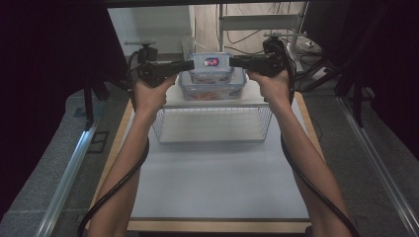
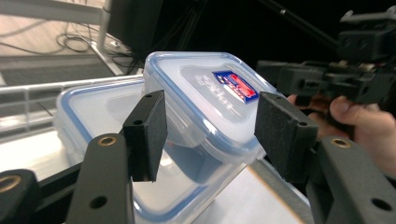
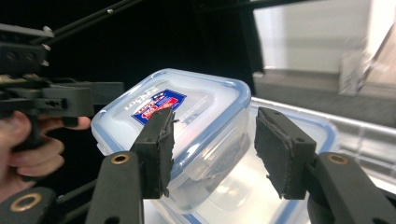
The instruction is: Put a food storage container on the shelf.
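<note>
A small clear lidded container [image 1: 211, 63] with a blue rim and a red-and-blue label rests tilted on top of a larger clear lidded container [image 1: 212, 88]. My left gripper [image 1: 190, 65] comes at it from the left and my right gripper [image 1: 233, 61] from the right. In the left gripper view the small container [image 2: 210, 102] lies between the spread jaws of my left gripper [image 2: 212, 126], the pads close beside it. In the right gripper view my right gripper [image 3: 217, 140] straddles the small container [image 3: 187, 121], with a gap at the right pad [image 3: 280, 149].
A wire basket [image 1: 212, 123] stands on the white table [image 1: 212, 182] just in front of the larger container [image 2: 93, 112]. Black curtains flank the table. Cables and metal frames lie beyond its far edge. Each gripper view shows the opposite hand with its gripper [image 2: 336, 79] [image 3: 56, 100].
</note>
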`<state>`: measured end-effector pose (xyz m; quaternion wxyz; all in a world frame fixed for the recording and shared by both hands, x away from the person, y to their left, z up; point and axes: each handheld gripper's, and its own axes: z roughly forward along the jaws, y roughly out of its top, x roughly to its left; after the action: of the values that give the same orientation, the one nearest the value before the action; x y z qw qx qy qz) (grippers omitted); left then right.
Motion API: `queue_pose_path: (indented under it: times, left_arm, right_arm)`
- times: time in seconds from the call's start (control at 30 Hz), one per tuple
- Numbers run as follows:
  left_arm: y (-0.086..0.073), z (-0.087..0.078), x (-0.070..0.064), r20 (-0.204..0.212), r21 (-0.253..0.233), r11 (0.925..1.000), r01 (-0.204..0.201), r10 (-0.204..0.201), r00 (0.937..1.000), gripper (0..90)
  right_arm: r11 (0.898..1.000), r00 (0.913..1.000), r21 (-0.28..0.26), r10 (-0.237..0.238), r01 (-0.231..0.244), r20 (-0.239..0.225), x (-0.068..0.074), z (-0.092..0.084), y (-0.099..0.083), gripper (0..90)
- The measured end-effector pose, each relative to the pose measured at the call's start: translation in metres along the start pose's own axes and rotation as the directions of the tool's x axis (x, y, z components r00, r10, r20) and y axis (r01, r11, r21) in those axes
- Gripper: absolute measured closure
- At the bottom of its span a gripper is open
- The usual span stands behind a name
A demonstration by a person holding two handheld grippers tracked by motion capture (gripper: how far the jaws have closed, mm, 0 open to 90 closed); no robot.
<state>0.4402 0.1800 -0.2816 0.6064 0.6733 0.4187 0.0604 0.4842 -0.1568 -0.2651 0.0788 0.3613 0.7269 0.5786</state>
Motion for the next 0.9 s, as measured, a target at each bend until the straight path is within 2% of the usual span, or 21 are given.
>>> queue_pose_path:
  times: [0.07, 0.13, 0.2, 0.23, 0.3, 0.37, 0.5, 0.53, 0.63, 0.9]
  left_arm:
    - [-0.001, -0.005, -0.003, -0.012, -0.002, 0.9994, -0.033, 0.033, 0.9994, 44.5]
    - [-0.005, -0.011, -0.009, -0.028, 0.005, 0.9969, -0.078, 0.078, 0.9965, 49.1]
    - [-0.01, -0.016, -0.015, -0.051, 0.024, 0.9911, -0.131, 0.132, 0.99, 59.0]
    - [-0.014, -0.018, -0.018, -0.063, 0.04, 0.9852, -0.167, 0.169, 0.9836, 63.8]
    - [-0.019, -0.018, -0.022, -0.064, 0.065, 0.9762, -0.207, 0.211, 0.9754, 77.2]
    - [-0.023, -0.016, -0.023, -0.057, 0.089, 0.9706, -0.224, 0.229, 0.9717, 85.7]
    - [-0.028, -0.004, -0.026, -0.06, 0.128, 0.9582, -0.256, 0.265, 0.9624, 88.5]
    - [-0.029, -0.001, -0.026, -0.066, 0.134, 0.9574, -0.256, 0.266, 0.9616, 88.5]
    - [-0.029, 0.003, -0.024, -0.068, 0.131, 0.961, -0.244, 0.254, 0.9648, 87.3]
    - [-0.026, 0.013, -0.02, -0.079, 0.125, 0.9679, -0.218, 0.229, 0.9702, 86.5]
  right_arm:
    - [0.999, 0.9996, -0.015, -0.028, 0.028, 0.009, 0.004, -0.007, -0.001, 51.5]
    - [0.998, 0.9986, -0.02, -0.051, 0.052, 0.014, 0.008, -0.014, -0.003, 59.0]
    - [0.996, 0.9958, -0.013, -0.088, 0.088, 0.026, 0.014, -0.022, -0.008, 70.3]
    - [0.995, 0.9941, -0.003, -0.104, 0.105, 0.028, 0.016, -0.024, -0.011, 74.5]
    - [0.988, 0.9875, 0.018, -0.155, 0.155, 0.025, 0.023, -0.027, -0.02, 85.6]
    - [0.98, 0.9813, 0.048, -0.193, 0.192, 0.001, 0.028, -0.025, -0.029, 89.5]
    - [0.968, 0.9715, 0.087, -0.237, 0.237, -0.012, 0.036, -0.012, -0.04, 89.6]
    - [0.966, 0.9703, 0.094, -0.242, 0.242, -0.013, 0.037, -0.009, -0.041, 89.6]
    - [0.966, 0.9715, 0.101, -0.237, 0.237, -0.011, 0.037, -0.001, -0.043, 89.7]
    - [0.979, 0.9833, 0.089, -0.182, 0.181, 0.003, 0.027, 0.003, -0.043, 89.7]
